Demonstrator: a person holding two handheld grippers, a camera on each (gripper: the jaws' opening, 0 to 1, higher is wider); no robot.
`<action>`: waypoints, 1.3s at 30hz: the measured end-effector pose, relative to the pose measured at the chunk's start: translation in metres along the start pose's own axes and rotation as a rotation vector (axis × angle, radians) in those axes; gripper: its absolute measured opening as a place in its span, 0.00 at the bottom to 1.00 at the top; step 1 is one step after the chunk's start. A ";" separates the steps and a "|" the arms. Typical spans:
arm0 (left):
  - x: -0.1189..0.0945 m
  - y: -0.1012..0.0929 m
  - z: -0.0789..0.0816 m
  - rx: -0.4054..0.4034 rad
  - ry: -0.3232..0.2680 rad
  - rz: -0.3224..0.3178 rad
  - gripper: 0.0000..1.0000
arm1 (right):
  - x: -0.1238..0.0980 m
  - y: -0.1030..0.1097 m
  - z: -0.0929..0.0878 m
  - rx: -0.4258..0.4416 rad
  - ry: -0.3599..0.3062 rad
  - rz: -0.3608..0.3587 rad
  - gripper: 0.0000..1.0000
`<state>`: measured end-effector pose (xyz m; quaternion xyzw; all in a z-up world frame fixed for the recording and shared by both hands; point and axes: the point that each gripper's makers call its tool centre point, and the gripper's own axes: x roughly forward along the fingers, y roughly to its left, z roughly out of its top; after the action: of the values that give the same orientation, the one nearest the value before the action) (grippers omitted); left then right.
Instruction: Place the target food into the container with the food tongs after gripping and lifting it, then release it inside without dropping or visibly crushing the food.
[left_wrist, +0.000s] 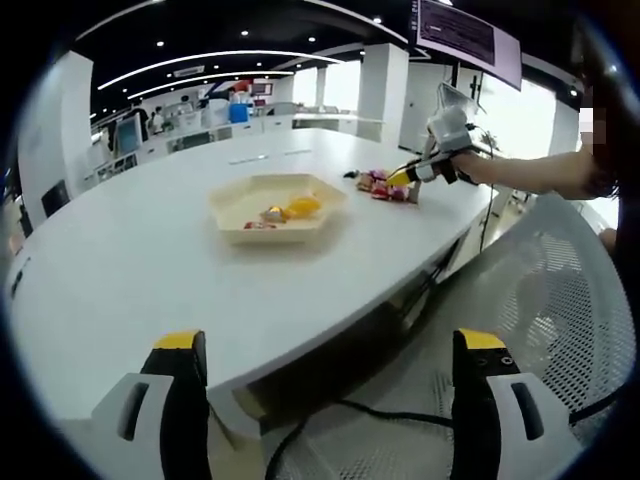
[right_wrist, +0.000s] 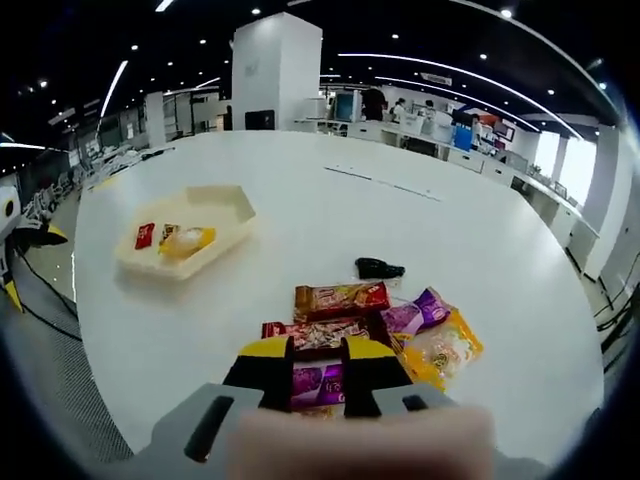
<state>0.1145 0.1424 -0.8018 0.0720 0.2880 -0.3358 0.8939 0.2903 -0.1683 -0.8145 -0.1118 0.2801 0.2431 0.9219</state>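
Note:
A beige hexagonal tray (left_wrist: 232, 197) sits mid-table with a yellow packet (left_wrist: 303, 206) and smaller snacks inside. My left gripper (left_wrist: 330, 345) hangs open off the table's near edge, nothing between its wide-apart jaws. Across the table, my right gripper (left_wrist: 408, 178) is down at a pile of snack packets (left_wrist: 380, 186). In the right gripper view, my right gripper (right_wrist: 318, 352) is shut on a purple snack packet (right_wrist: 318, 383) held between its yellow-tipped jaws. Just beyond lie a brown-red packet (right_wrist: 340, 297), a second purple packet (right_wrist: 416, 314) and a yellow packet (right_wrist: 442, 352). The tray (right_wrist: 226, 196) stands to the left.
A small black object (right_wrist: 378, 268) lies on the white table (right_wrist: 430, 220) behind the pile. A grey mesh chair (left_wrist: 560, 290) stands beside the table's near edge. A person's arm (left_wrist: 530, 170) reaches in from the right. Office desks fill the background.

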 end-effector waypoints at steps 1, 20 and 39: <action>0.000 0.000 -0.001 -0.002 0.003 -0.002 0.99 | 0.000 -0.001 0.000 0.011 0.000 -0.001 0.17; 0.001 -0.001 -0.002 -0.005 0.013 -0.006 0.98 | -0.024 -0.016 0.039 0.038 -0.026 -0.021 0.15; 0.000 -0.001 0.000 -0.005 0.001 -0.001 0.97 | -0.039 -0.019 0.086 -0.003 -0.075 -0.032 0.15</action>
<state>0.1134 0.1420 -0.8019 0.0699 0.2893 -0.3355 0.8938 0.3116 -0.1706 -0.7202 -0.1086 0.2431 0.2326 0.9354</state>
